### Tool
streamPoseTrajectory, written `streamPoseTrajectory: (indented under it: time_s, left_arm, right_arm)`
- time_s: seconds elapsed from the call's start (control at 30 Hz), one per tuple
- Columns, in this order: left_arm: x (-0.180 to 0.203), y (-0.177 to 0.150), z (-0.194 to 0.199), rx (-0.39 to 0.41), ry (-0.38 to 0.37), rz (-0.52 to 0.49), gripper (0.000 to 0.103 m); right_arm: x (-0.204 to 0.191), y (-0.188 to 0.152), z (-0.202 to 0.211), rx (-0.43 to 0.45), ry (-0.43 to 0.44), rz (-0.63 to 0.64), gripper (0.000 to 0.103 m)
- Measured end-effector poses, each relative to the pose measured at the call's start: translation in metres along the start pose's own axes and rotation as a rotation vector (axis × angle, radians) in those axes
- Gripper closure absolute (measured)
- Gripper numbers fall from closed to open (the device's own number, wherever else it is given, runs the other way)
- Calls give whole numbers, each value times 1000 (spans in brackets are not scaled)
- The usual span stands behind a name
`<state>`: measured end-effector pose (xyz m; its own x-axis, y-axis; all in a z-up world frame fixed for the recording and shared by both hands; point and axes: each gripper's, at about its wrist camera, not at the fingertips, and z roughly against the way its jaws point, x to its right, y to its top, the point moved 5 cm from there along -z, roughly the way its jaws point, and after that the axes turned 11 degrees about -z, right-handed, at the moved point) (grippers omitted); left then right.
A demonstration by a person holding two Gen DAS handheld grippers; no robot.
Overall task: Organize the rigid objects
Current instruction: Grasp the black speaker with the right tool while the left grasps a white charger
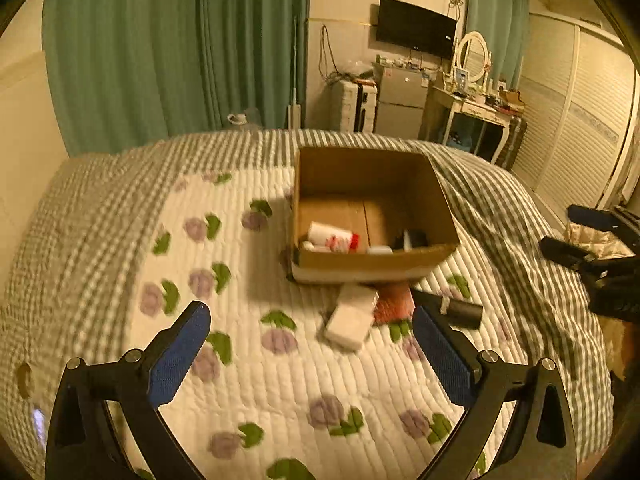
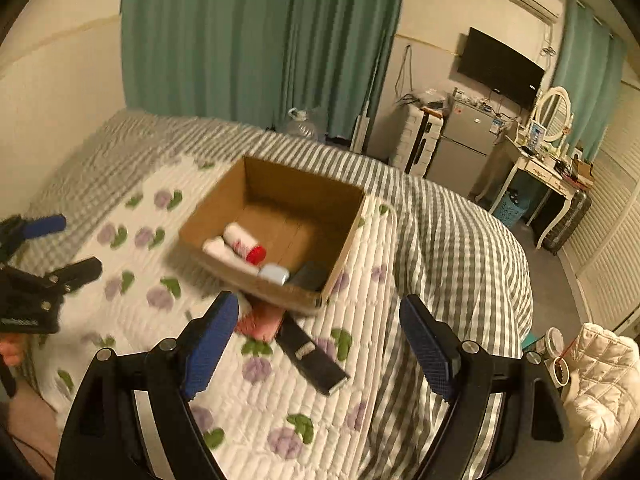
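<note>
Cardboard box (image 1: 372, 216) sits open-topped on the quilted floral bedspread (image 1: 248, 376), and everything else is placed from it. Inside, against the near wall, lie a white bottle with a red cap (image 1: 334, 237), a second white bottle (image 2: 224, 253) beside it, a small pale container (image 2: 274, 273) and a dark flat object (image 2: 310, 274) toward the near right corner. Just outside the near wall, on the bedspread, rest a white rectangular box (image 1: 352, 316), a reddish packet (image 1: 396, 302) touching it, and a black elongated device (image 2: 310, 354) lying at a slant.

Left gripper (image 1: 312, 330) hovers short of the box with its blue-padded jaws spread wide and nothing between them. Right gripper (image 2: 318, 320) also hangs near the box's near right corner, its jaws parted and empty; the objects seen between its fingers lie on the bedspread below. Both views are slightly blurred.
</note>
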<state>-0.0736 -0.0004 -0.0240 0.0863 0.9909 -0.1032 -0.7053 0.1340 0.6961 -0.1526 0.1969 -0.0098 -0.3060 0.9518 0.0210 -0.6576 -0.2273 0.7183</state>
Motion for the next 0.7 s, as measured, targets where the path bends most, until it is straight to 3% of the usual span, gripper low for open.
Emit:
streamPoseTrajectory:
  time_s: [0.2,0.3,0.37,0.57,0.7]
  left_arm:
    - [13,-25,-51,-109,8,19,0]
    - [19,-35,-83,-141,22,4,0]
    - [23,-41,-107,-175,18,-7,0]
    - [35,-49,-170,-275,-28,-75,0]
    - [40,-54,-199,-346,-68,-80,0]
  right_arm:
    - [-9,-44,-71,-106,1,91,22]
    - [-12,-70,-121,-183,-3,173,34]
    - [-12,-83,-153,-226,23,184,34]
    - [-10,-106,-213,-297,55,211,34]
    - [-9,-110,-226,-279,75,230,36]
